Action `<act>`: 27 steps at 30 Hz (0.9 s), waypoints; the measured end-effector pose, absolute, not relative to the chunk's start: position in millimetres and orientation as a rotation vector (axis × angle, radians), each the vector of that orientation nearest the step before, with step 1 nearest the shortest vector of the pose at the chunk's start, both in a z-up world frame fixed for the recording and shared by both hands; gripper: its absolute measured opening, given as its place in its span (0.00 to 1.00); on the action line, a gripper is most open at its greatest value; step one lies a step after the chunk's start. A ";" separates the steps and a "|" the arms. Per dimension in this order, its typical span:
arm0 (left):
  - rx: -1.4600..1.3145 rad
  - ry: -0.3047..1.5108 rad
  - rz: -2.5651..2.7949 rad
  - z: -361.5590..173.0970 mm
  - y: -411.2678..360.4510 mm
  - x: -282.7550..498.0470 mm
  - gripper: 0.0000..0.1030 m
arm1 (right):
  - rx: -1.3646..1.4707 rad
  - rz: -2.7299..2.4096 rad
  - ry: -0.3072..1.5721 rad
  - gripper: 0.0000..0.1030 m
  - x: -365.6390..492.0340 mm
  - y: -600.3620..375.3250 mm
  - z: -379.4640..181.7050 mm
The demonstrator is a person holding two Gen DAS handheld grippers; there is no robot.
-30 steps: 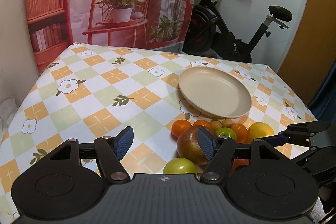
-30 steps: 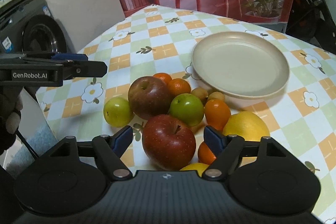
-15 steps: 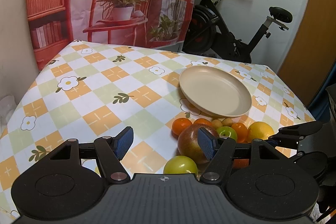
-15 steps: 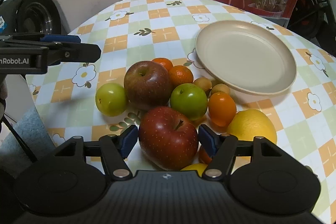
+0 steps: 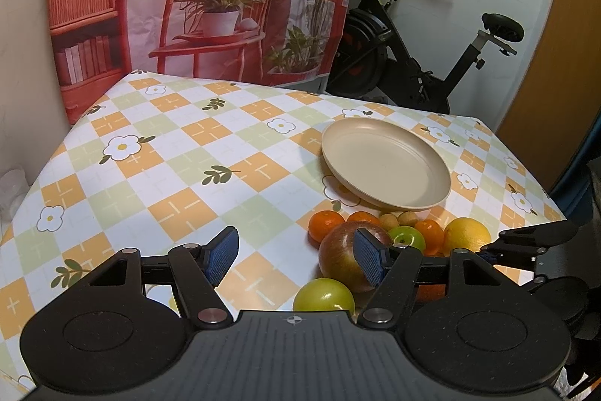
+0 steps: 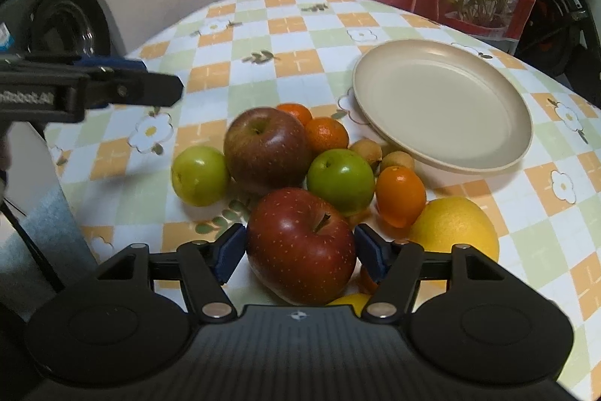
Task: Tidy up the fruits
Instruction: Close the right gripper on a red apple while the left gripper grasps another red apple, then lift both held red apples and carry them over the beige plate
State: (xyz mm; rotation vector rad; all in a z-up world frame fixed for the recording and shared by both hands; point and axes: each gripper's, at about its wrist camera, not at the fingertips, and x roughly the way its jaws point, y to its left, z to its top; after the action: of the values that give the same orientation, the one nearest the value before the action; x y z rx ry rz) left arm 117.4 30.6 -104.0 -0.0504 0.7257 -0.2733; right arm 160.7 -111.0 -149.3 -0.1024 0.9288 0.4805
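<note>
Blue fingers (image 6: 231,252) of the right gripper (image 6: 300,250) flank the nearer red apple (image 6: 300,245) at lower centre, pads at its sides; the jaws have just been closing, contact apparent. Left gripper (image 5: 293,254) fingers stand spread over bare tablecloth (image 5: 150,175), holding nothing. Only the right view shows the whole pile: two red apples, two green fruits, three mandarins visible, two small brown fruits, one large yellow citrus (image 6: 454,232). One beige plate (image 6: 443,108) lies upper right. Only the left view shows the exercise bike (image 5: 420,55).
</note>
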 end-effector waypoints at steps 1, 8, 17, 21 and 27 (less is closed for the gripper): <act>-0.050 0.726 -0.277 -104.2 30.1 117.9 0.68 | -0.096 0.481 0.920 0.64 159.9 -112.1 -147.9; -0.017 0.733 -0.378 -105.3 16.1 127.2 0.69 | -0.115 0.465 0.864 0.64 154.6 -115.0 -136.6; 0.043 0.760 -0.486 -121.7 -0.8 144.7 0.74 | -0.108 0.371 0.789 0.64 148.6 -146.2 -117.3; 0.056 0.805 -0.530 -134.7 -7.1 155.1 0.76 | -0.096 0.330 0.783 0.64 149.9 -160.4 -115.5; 0.105 0.846 -0.547 -149.1 -14.6 164.3 0.76 | -0.084 0.316 0.779 0.64 150.1 -167.5 -115.2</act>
State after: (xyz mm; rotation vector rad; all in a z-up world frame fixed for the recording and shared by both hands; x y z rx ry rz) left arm 164.3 -14.6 -149.1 0.1050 0.8459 -0.5466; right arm 150.1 -167.5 -115.2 -0.0843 0.7794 0.3164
